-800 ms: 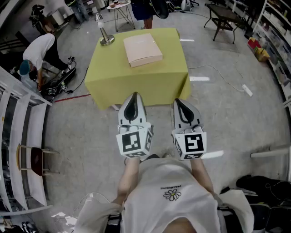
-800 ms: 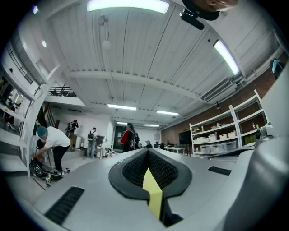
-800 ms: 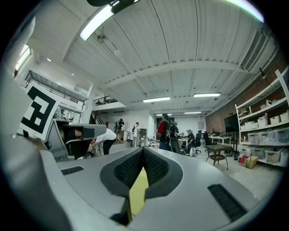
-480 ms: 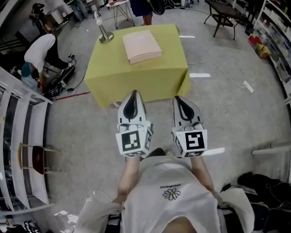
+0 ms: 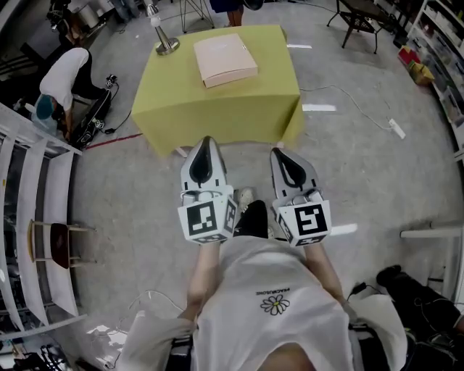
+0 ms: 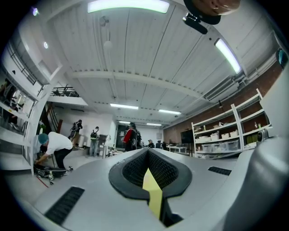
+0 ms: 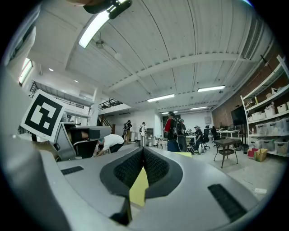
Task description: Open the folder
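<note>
A closed beige folder (image 5: pixel 225 60) lies flat on a table with a yellow-green cloth (image 5: pixel 217 109), far ahead of me in the head view. Both grippers hang in front of my chest, well short of the table. My left gripper (image 5: pixel 204 150) is shut and holds nothing; its tip (image 6: pixel 147 153) points level into the room. My right gripper (image 5: pixel 284 156) is likewise shut and empty, its tip (image 7: pixel 142 151) aimed the same way. A sliver of the yellow cloth shows through each gripper's jaw slot.
A silver desk lamp (image 5: pixel 164 38) stands on the table's far left corner. A crouching person (image 5: pixel 61 83) works at the left beside metal shelving (image 5: pixel 29 210). A cable with a power strip (image 5: pixel 395 129) runs over the floor at right. A dark bench (image 5: pixel 360 18) stands beyond.
The table and folder have slid up and away in the head view as the view tilted; one shoe now shows between the grippers. Both grippers stay shut and together.
</note>
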